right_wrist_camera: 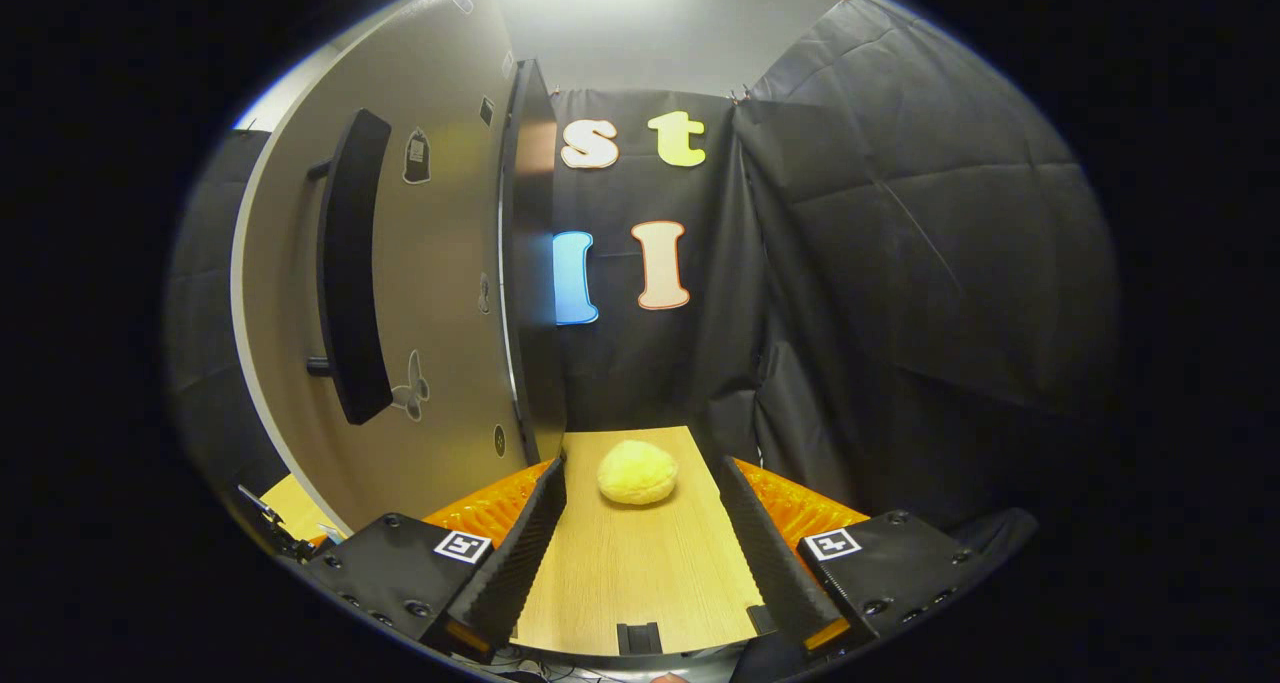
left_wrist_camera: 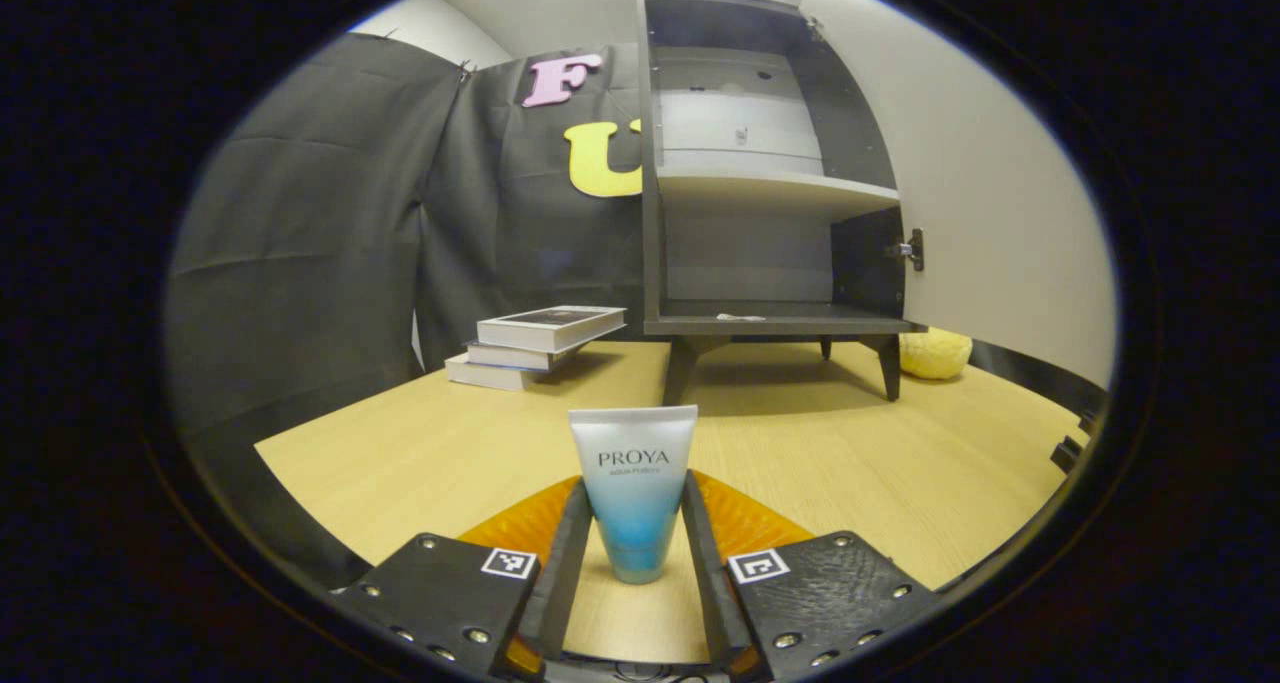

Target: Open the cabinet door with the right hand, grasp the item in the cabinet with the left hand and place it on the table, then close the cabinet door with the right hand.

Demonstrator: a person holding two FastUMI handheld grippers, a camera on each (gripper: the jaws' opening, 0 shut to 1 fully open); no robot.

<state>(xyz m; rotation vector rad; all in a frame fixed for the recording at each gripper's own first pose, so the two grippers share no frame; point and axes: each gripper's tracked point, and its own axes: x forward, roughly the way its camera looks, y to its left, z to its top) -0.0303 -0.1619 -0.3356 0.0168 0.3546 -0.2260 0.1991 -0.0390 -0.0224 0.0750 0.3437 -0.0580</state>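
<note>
Left gripper (left_wrist_camera: 634,523) has its fingers on either side of the tube (left_wrist_camera: 633,491). Tube stands cap-down on the tabletop (left_wrist_camera: 400,453), upright, white at the top fading to blue at the cap. Both fingers sit right at the tube's sides; cannot tell if they press it or have just let go.

Cabinet (left_wrist_camera: 765,173) stands on short legs at the far edge of the tabletop, door (left_wrist_camera: 1000,193) swung wide open to its right. Lower compartment holds just a small pale scrap (left_wrist_camera: 740,317) on its floor; upper shelf has nothing I can make out. Tube is on the tabletop well in front of the cabinet, nearer the front edge.

Stack of books (left_wrist_camera: 535,345) sits left of the cabinet near the far edge. Yellow soft ball (left_wrist_camera: 935,353) lies past the cabinet's right legs, near the far right corner, under the open door.

Right gripper (right_wrist_camera: 640,528) fingers spread wide, nothing between them, hovering above the tabletop (right_wrist_camera: 640,573). Door's outer face (right_wrist_camera: 440,293) is just left of it, with the long dark handle (right_wrist_camera: 352,263) vertical; gripper not touching the handle. Same yellow ball (right_wrist_camera: 637,472) lies ahead on the wood, beyond the fingertips, near the far edge against the black cloth.
</note>
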